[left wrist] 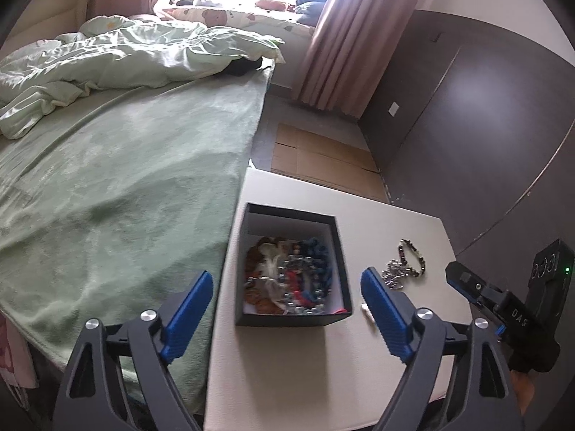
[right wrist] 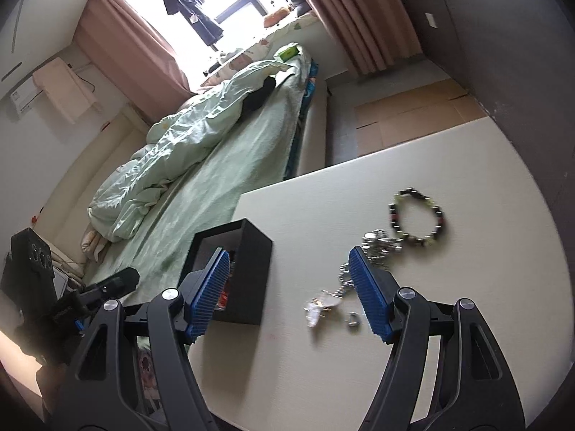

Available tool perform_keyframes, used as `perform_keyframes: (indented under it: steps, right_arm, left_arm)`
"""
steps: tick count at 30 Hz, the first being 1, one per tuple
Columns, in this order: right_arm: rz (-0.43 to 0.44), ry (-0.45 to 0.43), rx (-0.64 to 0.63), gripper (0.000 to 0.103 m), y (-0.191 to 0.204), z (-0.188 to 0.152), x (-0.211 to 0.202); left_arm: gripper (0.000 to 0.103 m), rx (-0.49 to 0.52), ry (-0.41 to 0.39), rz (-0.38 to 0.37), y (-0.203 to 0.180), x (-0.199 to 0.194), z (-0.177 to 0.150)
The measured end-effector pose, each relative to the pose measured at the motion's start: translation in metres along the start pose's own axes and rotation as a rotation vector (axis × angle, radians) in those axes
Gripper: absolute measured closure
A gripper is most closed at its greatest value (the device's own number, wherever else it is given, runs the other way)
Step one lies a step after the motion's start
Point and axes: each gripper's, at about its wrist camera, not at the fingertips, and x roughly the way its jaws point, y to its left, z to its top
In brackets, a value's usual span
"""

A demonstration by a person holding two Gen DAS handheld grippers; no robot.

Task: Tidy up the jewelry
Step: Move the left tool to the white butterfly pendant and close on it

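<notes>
Progress: partly done, by my reading. The box [left wrist: 293,269] already holds a heap of beaded pieces in brown, red, blue and silver. Left outside it on the worktop [left wrist: 377,215]: a dark bracelet [right wrist: 418,217], a silver chain [right wrist: 377,242], a pale charm [right wrist: 318,309] and a small ring [right wrist: 353,319].

Left gripper [left wrist: 287,312]: jaws wide apart, nothing between the pads; the box sits just ahead, framed between the two jaws.

Right gripper [right wrist: 287,294]: jaws apart, empty. The charm and ring lie between the jaws, nearer the right-hand one; the chain runs up past that jaw's tip; the bracelet lies beyond the tip, touching or nearly touching the chain. The box stands behind the left-hand jaw.

Orientation: box upright, mouth open upward. The chain's long axis runs from the charm away from the jaws toward the bracelet, slightly to the right. The bracelet lies flat as a closed loop with no clear long axis.
</notes>
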Motion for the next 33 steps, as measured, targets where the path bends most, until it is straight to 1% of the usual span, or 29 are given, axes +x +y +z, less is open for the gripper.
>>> perform_keyframes:
  steps: [4,8,10,13,14,16,19,22,26,33]
  right_arm:
    - [-0.03,0.015,0.004,0.034,-0.015,0.001,-0.008]
    - [-0.046,0.02,0.011,0.034,-0.027,0.002,-0.015]
    - [-0.055,0.022,0.01,0.034,-0.031,0.002,-0.018]
    - [-0.07,0.019,0.02,0.034,-0.04,0.002,-0.022]
    - [-0.074,0.021,0.031,0.034,-0.045,0.003,-0.024]
    - [-0.088,0.024,0.056,0.034,-0.053,0.003,-0.026]
    - [-0.102,0.03,0.089,0.034,-0.064,0.004,-0.027]
    - [-0.11,0.031,0.112,0.034,-0.071,0.004,-0.029]
    - [-0.112,0.031,0.131,0.034,-0.078,0.005,-0.033]
    - [-0.102,0.034,0.17,0.034,-0.089,0.005,-0.035]
  left_arm:
    - [0.02,0.031,-0.001,-0.013,-0.018,0.004,-0.001]
    - [0.021,0.065,0.007,-0.044,-0.041,0.01,-0.006]
    - [0.024,0.082,0.018,-0.061,-0.053,0.015,-0.01]
    - [0.026,0.11,0.03,-0.083,-0.07,0.021,-0.017]
    - [0.027,0.118,0.036,-0.089,-0.075,0.023,-0.019]
    - [0.033,0.126,0.046,-0.098,-0.082,0.027,-0.023]
    - [0.039,0.129,0.063,-0.112,-0.095,0.035,-0.031]
    - [0.042,0.132,0.074,-0.12,-0.106,0.042,-0.037]
    - [0.043,0.133,0.084,-0.112,-0.12,0.053,-0.046]
    - [0.043,0.089,0.082,-0.037,-0.132,0.08,-0.058]
